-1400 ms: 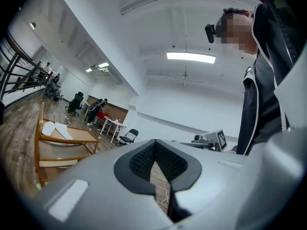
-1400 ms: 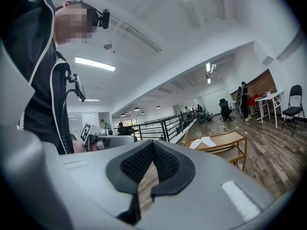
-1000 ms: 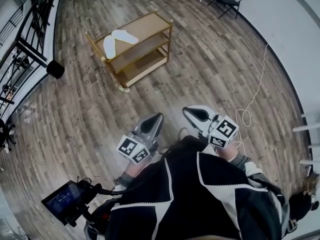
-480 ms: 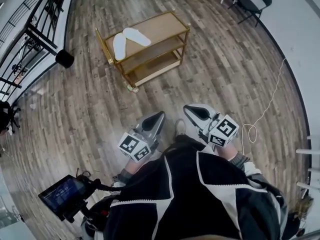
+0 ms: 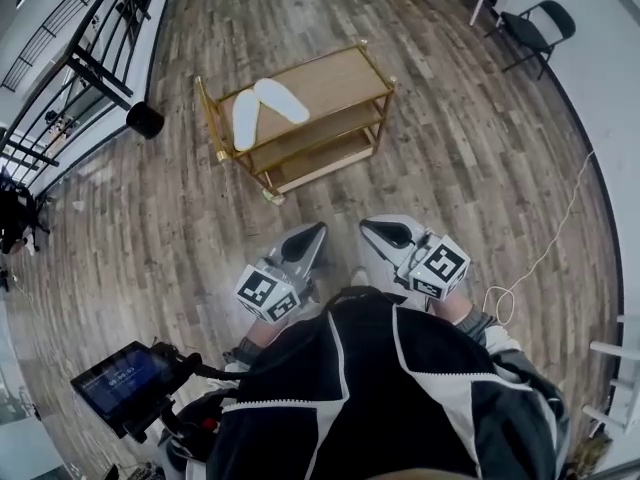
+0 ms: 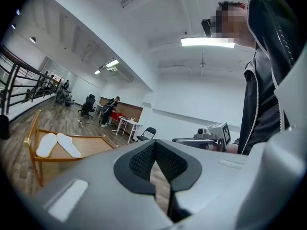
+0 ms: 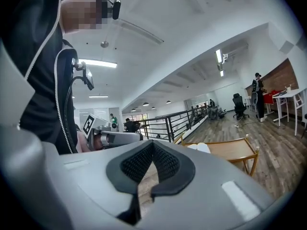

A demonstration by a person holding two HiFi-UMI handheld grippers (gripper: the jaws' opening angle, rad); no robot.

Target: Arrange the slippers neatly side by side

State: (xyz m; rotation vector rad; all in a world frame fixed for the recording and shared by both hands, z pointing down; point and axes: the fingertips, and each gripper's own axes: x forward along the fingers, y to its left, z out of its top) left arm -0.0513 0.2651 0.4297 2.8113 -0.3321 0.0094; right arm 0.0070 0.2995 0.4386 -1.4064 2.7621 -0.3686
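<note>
My left gripper (image 5: 303, 246) and right gripper (image 5: 386, 234) sit close to my chest, each with its jaws pressed together on nothing. The two white slippers (image 5: 263, 110) lie at eleven o'clock, well ahead, splayed in a V on the wooden cart's (image 5: 335, 73) top shelf.

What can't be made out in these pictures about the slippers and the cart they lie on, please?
- Slippers, head view: too small to tell whether their ends touch.
- Slippers, right gripper view: lower parts hidden behind the right gripper's body.
- Cart's lower shelves, head view: largely covered by the top shelf.
- Screen at lower left, head view: print too small to read.
</note>
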